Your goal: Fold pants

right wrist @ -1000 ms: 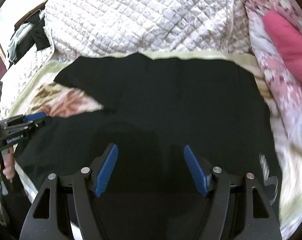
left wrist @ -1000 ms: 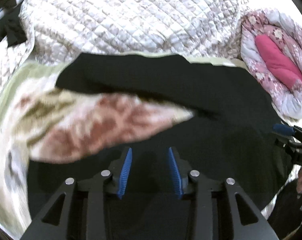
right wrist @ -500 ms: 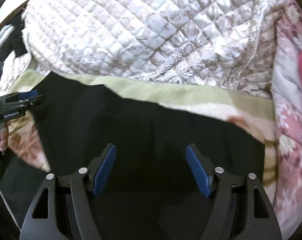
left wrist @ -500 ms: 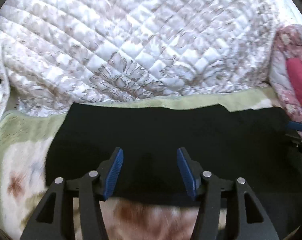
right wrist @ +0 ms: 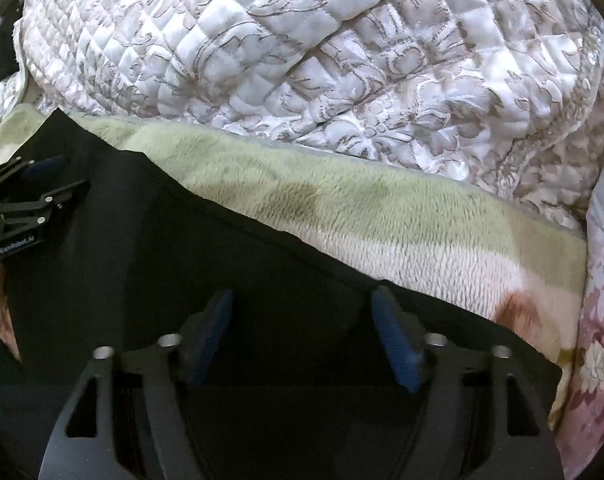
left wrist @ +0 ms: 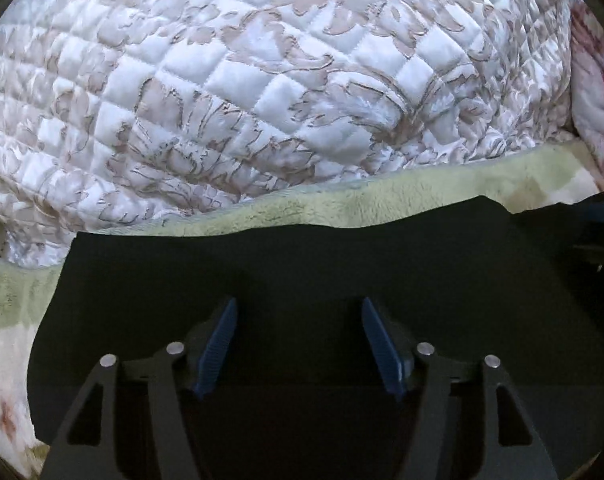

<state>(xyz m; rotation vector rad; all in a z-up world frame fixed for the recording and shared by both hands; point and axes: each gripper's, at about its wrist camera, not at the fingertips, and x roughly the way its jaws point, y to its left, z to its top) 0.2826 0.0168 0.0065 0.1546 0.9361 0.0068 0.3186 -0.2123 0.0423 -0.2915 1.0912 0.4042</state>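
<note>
The black pants [left wrist: 302, 264] lie flat on a pale green and floral fleece blanket [left wrist: 342, 200]. Their far edge runs across both views. My left gripper [left wrist: 298, 312] is open, its blue pads low over the black cloth near the pants' far left part. My right gripper [right wrist: 302, 304] is open too, over the pants [right wrist: 182, 248] near their far right edge. Nothing shows between either pair of pads. The left gripper also shows at the left edge of the right wrist view [right wrist: 26, 196]. The right gripper shows dimly at the right edge of the left wrist view [left wrist: 598, 236].
A white quilted bedspread with a beige floral pattern [left wrist: 262, 80] is heaped just beyond the pants. A pink floral quilt [right wrist: 598, 340] lies to the right. The fleece blanket [right wrist: 342, 208] is bare between the pants and the bedspread.
Both grippers have moved forward over the pants toward their far edge and closer to the cloth. The left gripper's jaws have opened wider. The bare floral blanket patch between the legs is out of view.
</note>
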